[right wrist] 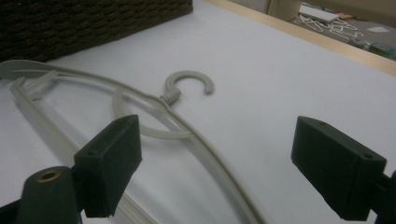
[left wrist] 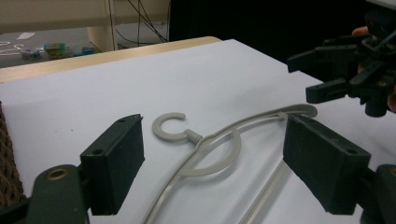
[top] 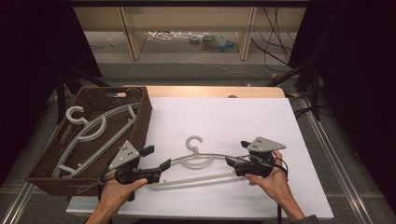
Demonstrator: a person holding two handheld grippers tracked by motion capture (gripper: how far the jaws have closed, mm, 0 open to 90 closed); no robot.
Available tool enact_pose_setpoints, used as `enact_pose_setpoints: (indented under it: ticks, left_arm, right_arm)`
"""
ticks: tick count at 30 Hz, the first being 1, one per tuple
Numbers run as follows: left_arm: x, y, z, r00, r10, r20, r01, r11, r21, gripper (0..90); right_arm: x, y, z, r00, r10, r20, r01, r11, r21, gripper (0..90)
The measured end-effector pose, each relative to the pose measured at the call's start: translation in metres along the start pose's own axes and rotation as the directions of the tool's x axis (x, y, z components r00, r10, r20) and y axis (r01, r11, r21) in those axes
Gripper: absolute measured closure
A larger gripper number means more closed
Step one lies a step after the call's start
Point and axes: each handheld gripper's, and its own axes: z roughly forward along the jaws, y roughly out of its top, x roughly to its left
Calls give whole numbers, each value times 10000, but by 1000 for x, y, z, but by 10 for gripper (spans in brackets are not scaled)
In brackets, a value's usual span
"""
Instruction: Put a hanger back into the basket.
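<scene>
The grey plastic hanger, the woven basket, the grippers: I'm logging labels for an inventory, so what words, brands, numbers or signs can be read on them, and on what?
None can be read.
Grey plastic hanger on the white tabletop: no marking shows.
Brown woven basket with grey hangers inside: no label shows.
Left gripper and right gripper, black jaws open: no lettering shows.
Colourful items on the floor: too small and blurred.

Beyond the bench's twelve o'clock edge I see small coloured objects (top: 215, 43) and a white cord (top: 169, 34) on the floor, black cables (top: 275, 35) toward one o'clock.
</scene>
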Motion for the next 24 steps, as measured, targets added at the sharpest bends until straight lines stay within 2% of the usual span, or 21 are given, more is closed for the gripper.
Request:
enact_pose_setpoints:
  ticks: [1, 4, 7, 8, 10, 13, 15, 17, 18, 20, 21, 22, 24]
  left_arm:
    - [-1, -1, 0, 9998, 175, 27, -175, 9998, 16, 200]
    - [-6, -6, 0, 9995, 308, 119, -308, 9995, 63, 198]
    - [-9, -10, 1, 9992, 380, 144, -383, 9991, 179, 196]
    - [-10, -12, 2, 9978, 610, 260, -617, 9977, 277, 195]
    - [-11, -14, 3, 9974, 674, 264, -683, 9971, 348, 195]
    - [-10, -16, 6, 9976, 576, 375, -594, 9971, 475, 193]
    - [-11, -16, 5, 9981, 575, 242, -587, 9968, 546, 192]
    - [-10, -16, 5, 9984, 506, 250, -519, 9973, 527, 192]
    - [-8, -16, 5, 9983, 538, 244, -551, 9970, 552, 192]
    - [-8, -16, 6, 9984, 525, 217, -537, 9967, 601, 192]
    - [-8, -16, 6, 9984, 525, 217, -537, 9967, 601, 192]
    - [-8, -17, 7, 9981, 536, 307, -552, 9969, 553, 192]
    - [-9, -17, 6, 9978, 596, 299, -614, 9962, 625, 191]
  right_arm:
    - [-1, 0, 1, 10000, -17, 57, 17, 10000, -25, 171]
    - [-2, 0, 6, 9999, 90, -86, -88, 9997, 213, 171]
    - [-4, 0, 12, 10000, -37, -89, 40, 9995, 320, 171]
    - [-5, 0, 17, 9996, -1, -297, 20, 9979, 648, 172]
    - [-6, -1, 24, 9991, -127, -411, 161, 9962, 854, 183]
    - [-7, -2, 32, 9976, -342, -602, 423, 9894, 1389, 209]
    - [-7, -2, 36, 9974, -396, -609, 489, 9859, 1600, 214]
    - [-8, -1, 44, 9952, -764, -619, 874, 9757, 2010, 254]
    - [-9, 0, 47, 9946, -869, -575, 970, 9738, 2059, 260]
    - [-9, 3, 53, 9919, -1035, -736, 1187, 9620, 2461, 285]
    - [-9, 3, 53, 9919, -1035, -736, 1187, 9620, 2461, 285]
    - [-8, 4, 61, 9897, -1179, -812, 1358, 9527, 2720, 316]
    - [-8, 4, 68, 9879, -1343, -771, 1511, 9450, 2902, 339]
